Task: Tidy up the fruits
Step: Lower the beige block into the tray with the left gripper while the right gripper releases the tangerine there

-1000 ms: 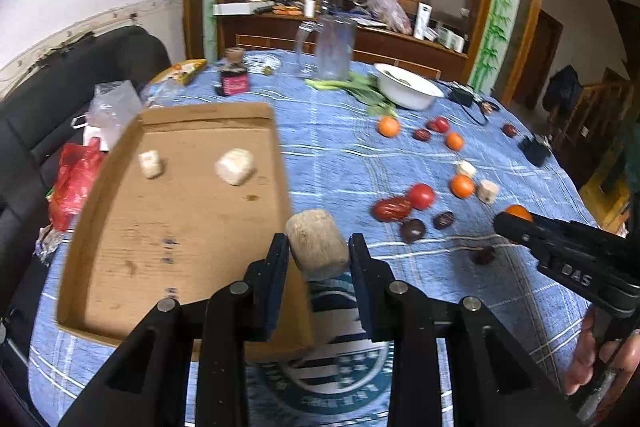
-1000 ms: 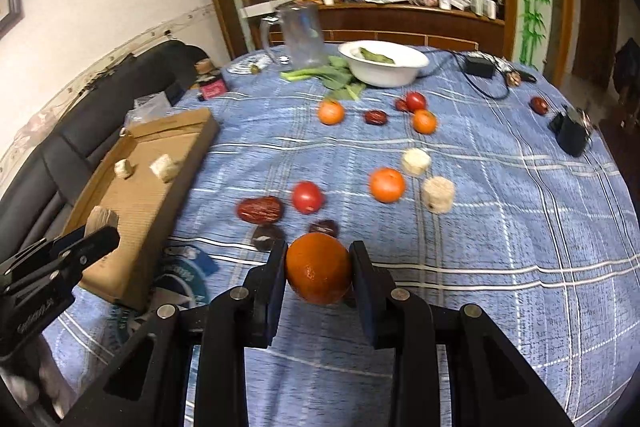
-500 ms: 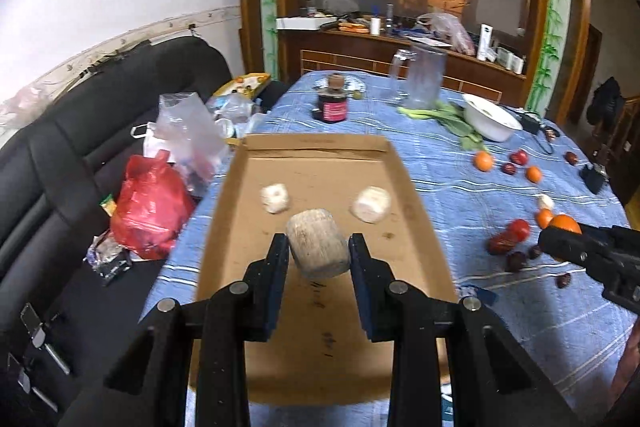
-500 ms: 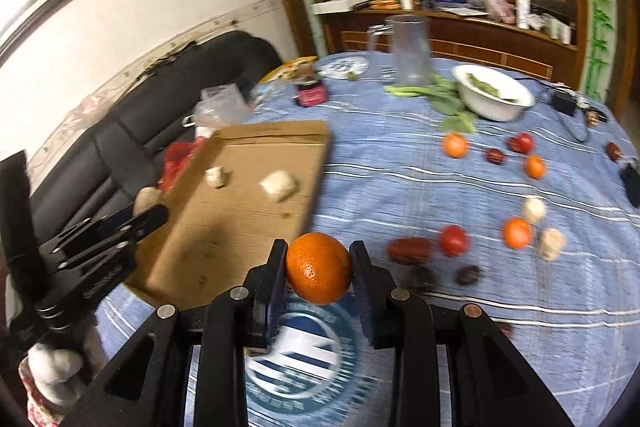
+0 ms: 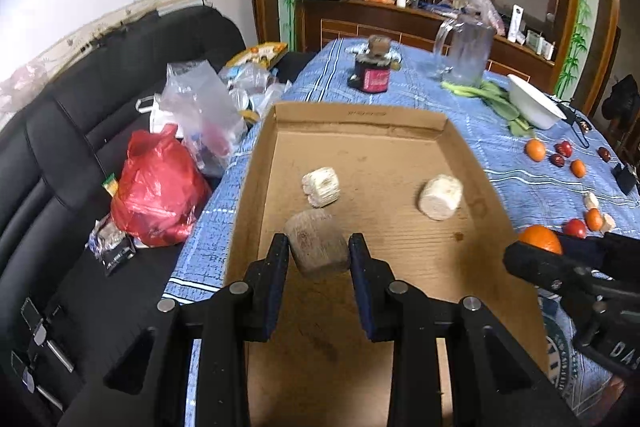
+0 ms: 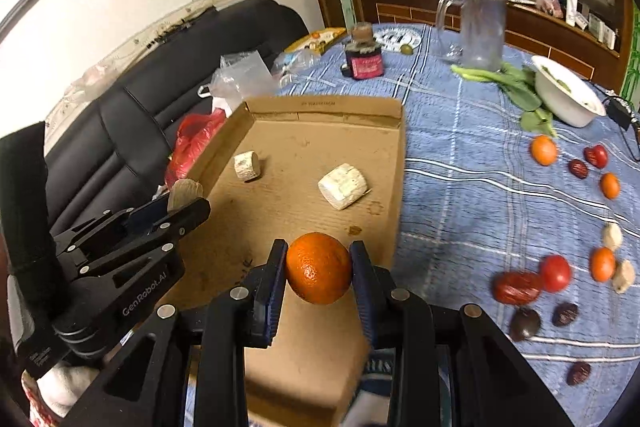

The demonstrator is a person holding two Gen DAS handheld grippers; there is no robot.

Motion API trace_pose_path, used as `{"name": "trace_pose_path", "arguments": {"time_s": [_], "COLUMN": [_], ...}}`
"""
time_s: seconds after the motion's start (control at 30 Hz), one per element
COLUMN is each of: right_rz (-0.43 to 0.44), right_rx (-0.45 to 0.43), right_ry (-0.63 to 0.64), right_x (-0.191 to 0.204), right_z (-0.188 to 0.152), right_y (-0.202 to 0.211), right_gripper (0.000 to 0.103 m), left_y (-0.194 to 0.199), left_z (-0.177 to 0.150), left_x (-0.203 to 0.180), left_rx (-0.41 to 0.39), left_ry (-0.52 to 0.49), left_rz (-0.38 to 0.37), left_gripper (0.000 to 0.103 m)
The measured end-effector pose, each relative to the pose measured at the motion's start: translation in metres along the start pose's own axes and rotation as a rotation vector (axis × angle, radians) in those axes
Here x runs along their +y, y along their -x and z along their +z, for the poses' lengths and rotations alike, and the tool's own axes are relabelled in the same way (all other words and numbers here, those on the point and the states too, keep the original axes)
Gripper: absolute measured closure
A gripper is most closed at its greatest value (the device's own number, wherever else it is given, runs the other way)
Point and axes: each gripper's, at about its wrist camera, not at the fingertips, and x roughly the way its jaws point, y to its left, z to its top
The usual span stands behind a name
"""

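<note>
My left gripper (image 5: 318, 251) is shut on a pale brown chunk (image 5: 316, 245), held above the near left part of the cardboard tray (image 5: 360, 119). My right gripper (image 6: 318, 267) is shut on an orange (image 6: 319, 267) over the tray's near right part (image 6: 320, 105). Two white chunks (image 5: 321, 185) (image 5: 440, 197) lie on the tray floor. In the right wrist view the left gripper (image 6: 184, 203) shows at the left with its chunk (image 6: 184, 191). The left wrist view shows the right gripper (image 5: 536, 253) and orange (image 5: 540, 239) at the right edge.
Loose fruit lies on the blue cloth at right: small oranges (image 6: 543, 149), tomatoes (image 6: 555, 273), dark dates (image 6: 516, 287), white chunks (image 6: 613, 235). A white bowl (image 6: 568, 95), greens, a glass jug (image 6: 480, 27) and a red jar (image 6: 363, 61) stand behind. A black sofa with bags (image 5: 160, 183) borders the left.
Both grippers have swung left with their loads, from over the blue cloth and the fruit to over the cardboard tray. The two grips have not changed.
</note>
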Motion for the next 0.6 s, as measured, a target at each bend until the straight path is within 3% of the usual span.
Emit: {"name": "trace_pose_path", "arguments": {"time_s": [0.3,0.6], "right_rz": [-0.021,-0.034], "right_rx": [0.068,0.095], "right_ry": [0.014,0.01], "right_x": [0.005,0.003], "right_z": [0.006,0.007], "right_y": [-0.046,-0.062], "right_gripper": [0.069,0.068], "left_y": [-0.033,-0.044], "left_z": [0.006,0.009], "left_x": [0.015,0.017], "left_rx": [0.094,0.158], "left_ry": [0.038,0.065], "left_rz": [0.009,0.037], "left_gripper": [0.073,0.073]}}
